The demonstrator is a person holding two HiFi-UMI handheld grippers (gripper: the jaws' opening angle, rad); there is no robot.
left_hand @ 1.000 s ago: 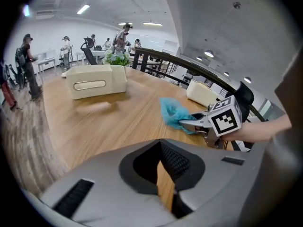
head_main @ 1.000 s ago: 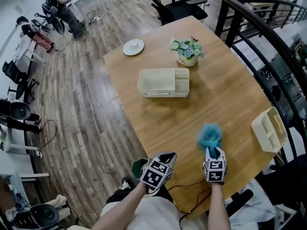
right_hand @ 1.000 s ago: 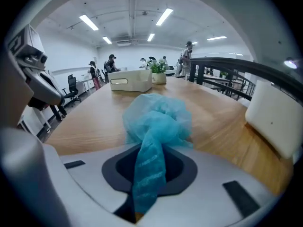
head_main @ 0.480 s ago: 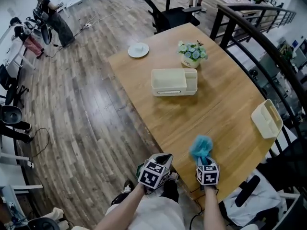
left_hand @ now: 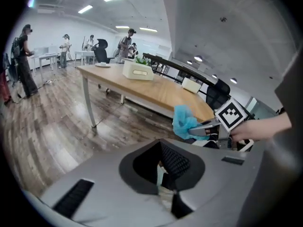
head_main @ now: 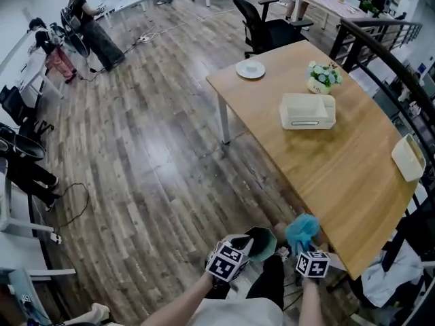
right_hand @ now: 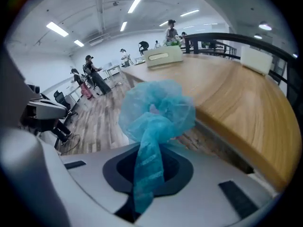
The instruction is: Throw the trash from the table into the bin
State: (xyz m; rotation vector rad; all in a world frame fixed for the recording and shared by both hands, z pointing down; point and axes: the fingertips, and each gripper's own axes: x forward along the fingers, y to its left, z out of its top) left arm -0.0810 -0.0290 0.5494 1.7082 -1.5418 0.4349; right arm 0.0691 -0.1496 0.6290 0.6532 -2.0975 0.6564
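change: both grippers and the blue trash (head_main: 302, 228) were over the table top a second ago; now they hang off its near-left edge, above the floor.
trash: crumpled blue wad, grasped by the right gripper (head_main: 304, 240), just beside the table's near corner.
grip: right jaws have just been closing and are clamped on the wad's twisted tail.
surface: wooden table (head_main: 340, 168), filling the right side.
room: open office with a plank floor (head_main: 149, 155); people (head_main: 88, 19) stand far left.
on the table: cream box (head_main: 307, 111) in the middle, flower pot (head_main: 322, 77) just beyond it, white saucer (head_main: 250, 69) at the far corner, second cream box (head_main: 408, 158) at the right edge.
around: black chair (head_main: 268, 26) past the far end; dark railing (head_main: 387, 53) along the right.
in the way: table edge runs just right of the trash.
left gripper (head_main: 245, 242): clenched, jaws together, close to the left of the right one.
pose: both forearms reach in from the near edge, grippers tilted down.
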